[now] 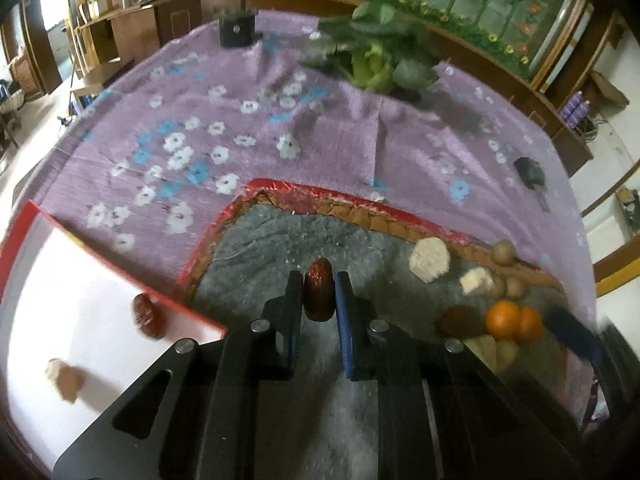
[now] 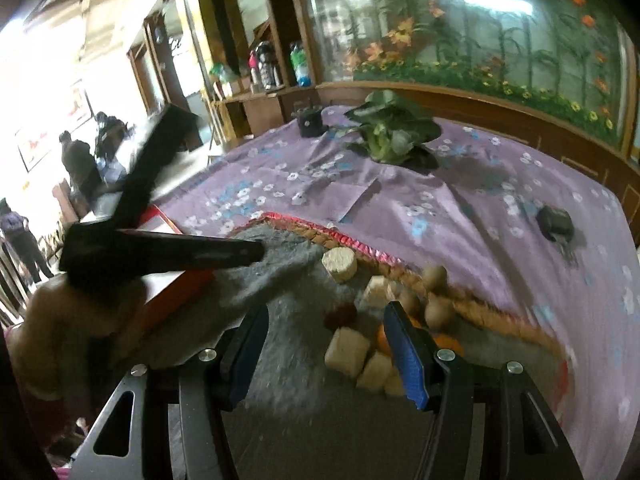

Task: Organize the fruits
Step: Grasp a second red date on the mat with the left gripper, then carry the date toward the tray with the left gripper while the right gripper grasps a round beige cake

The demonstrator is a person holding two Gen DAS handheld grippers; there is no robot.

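My left gripper [image 1: 319, 294] is shut on a dark red date [image 1: 318, 292], held upright above the grey mat [image 1: 272, 240]. A second date [image 1: 149, 316] and a pale brown piece [image 1: 66, 378] lie on the white tray [image 1: 80, 280] at left. At right on the mat lie pale cake pieces [image 1: 430, 259], brown round fruits [image 1: 503, 253], a red fruit [image 1: 456, 320] and oranges [image 1: 514, 320]. My right gripper [image 2: 326, 340] is open above the mat, near pale blocks [image 2: 347, 350], a red fruit [image 2: 341, 315] and an orange [image 2: 383, 338]. The left gripper's body [image 2: 160, 248] crosses the right wrist view.
The mat sits in a red-edged woven tray [image 1: 340, 206] on a purple flowered cloth [image 1: 240, 120]. A leafy vegetable [image 1: 376, 56], a black box [image 1: 237, 28] and a small dark object [image 1: 530, 172] lie on the cloth. Wooden shelves stand behind.
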